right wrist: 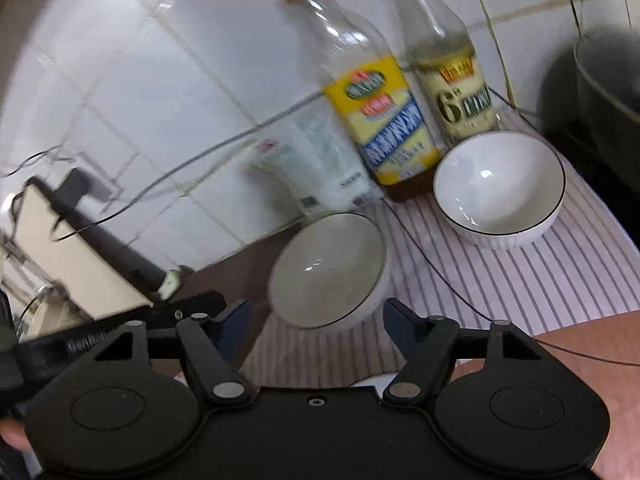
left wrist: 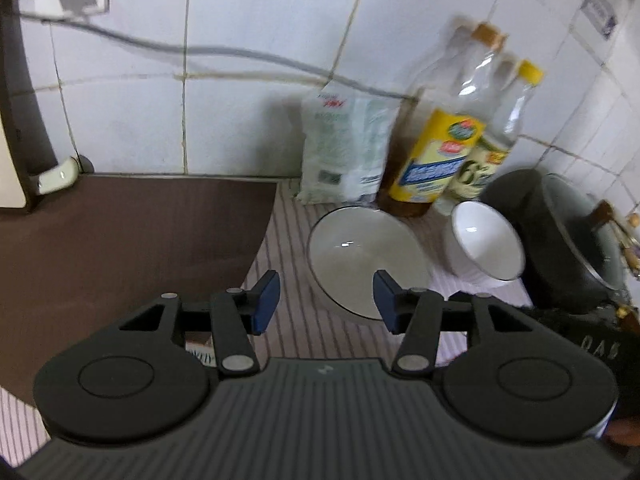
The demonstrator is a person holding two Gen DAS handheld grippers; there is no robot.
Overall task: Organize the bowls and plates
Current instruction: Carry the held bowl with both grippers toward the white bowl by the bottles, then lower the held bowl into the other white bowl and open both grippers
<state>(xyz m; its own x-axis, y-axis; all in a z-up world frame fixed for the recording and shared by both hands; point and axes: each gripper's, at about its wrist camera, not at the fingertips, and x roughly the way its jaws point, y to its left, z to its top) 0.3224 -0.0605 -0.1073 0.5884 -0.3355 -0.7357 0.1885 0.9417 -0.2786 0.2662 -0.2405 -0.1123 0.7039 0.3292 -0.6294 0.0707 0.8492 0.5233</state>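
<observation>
While both cameras look down at a tiled corner, the scene reads as follows.

Surroundings: a white tiled wall (left wrist: 248,120) with a grey cable (left wrist: 240,54) slung across it; a brown mat (left wrist: 120,240) on the left of the counter and a striped cloth (right wrist: 520,280) beside it.
Bottles: a yellow-labelled bottle (right wrist: 380,120) and a second bottle with a yellow cap (right wrist: 452,80) stand against the wall, close behind the bowls.
Bag: a white packet (left wrist: 344,148) leans on the wall just left of the bottles.
Pot: a dark pot (left wrist: 568,240) sits at the right edge, just beside the right bowl.
Obstruction: a thin dark cord (right wrist: 440,276) runs over the striped cloth, between the two bowls in the right wrist view.
Near bowl: a white bowl (right wrist: 328,268) with a dark rim line, upright on the cloth at the mat's edge, nothing in it.
Far bowl: a second white bowl (right wrist: 500,188), also empty (it looks tilted toward the lens in the left wrist view, which is blurred).
Left gripper: the left gripper (left wrist: 326,302) has its blue pads apart with nothing between them; the near bowl lies just ahead, toward its right finger.
Right gripper: the right gripper (right wrist: 316,320) stands with jaws spread and holds nothing; the near bowl sits just beyond the fingertips, the far bowl farther off to the right.
</observation>
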